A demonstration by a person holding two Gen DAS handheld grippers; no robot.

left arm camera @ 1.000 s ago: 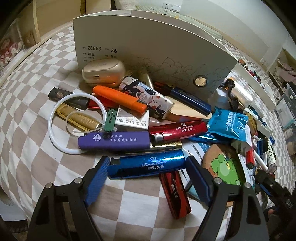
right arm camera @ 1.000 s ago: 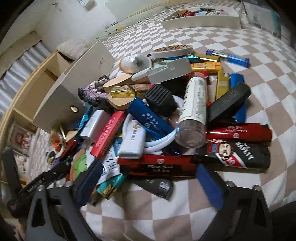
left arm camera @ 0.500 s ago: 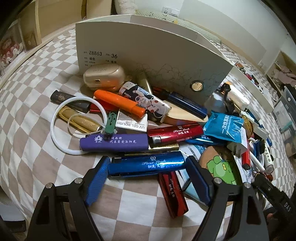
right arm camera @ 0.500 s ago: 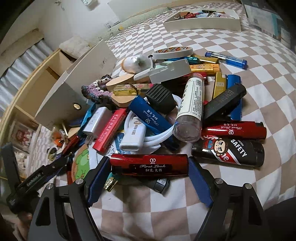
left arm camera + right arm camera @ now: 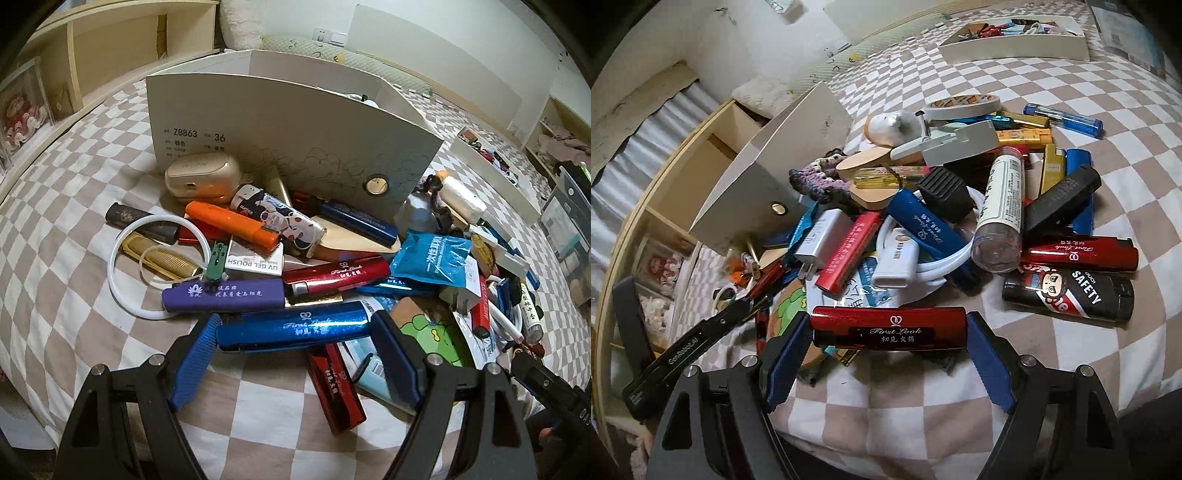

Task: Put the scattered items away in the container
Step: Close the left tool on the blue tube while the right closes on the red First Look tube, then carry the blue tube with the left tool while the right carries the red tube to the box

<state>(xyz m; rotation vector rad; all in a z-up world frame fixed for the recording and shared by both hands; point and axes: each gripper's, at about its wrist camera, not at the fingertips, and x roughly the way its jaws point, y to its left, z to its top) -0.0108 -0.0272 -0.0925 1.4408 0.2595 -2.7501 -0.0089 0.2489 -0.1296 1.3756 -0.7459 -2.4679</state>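
A pile of lighters, tubes and small items lies on a checkered bedspread in front of a white shoebox point(image 5: 295, 140), also seen in the right wrist view point(image 5: 768, 177). My left gripper point(image 5: 297, 323) is shut on a shiny blue lighter point(image 5: 291, 328), with a pad pressing on each end, at the near edge of the pile. My right gripper point(image 5: 886, 325) is shut the same way, end to end, on a red lighter point(image 5: 886, 328) at the near side of the pile.
A purple lighter point(image 5: 221, 295) and a white ring point(image 5: 122, 280) lie just beyond the blue lighter. A clear tube point(image 5: 1001, 206) and a black cartoon lighter point(image 5: 1071, 295) lie past the red one. A second white tray point(image 5: 1015, 40) stands far back. Wooden shelves point(image 5: 74, 74) stand left.
The right jaws narrowed and closed on the red lighter, which lay between wider jaws a second ago. The left gripper kept hold of the blue lighter and tilted up slightly.
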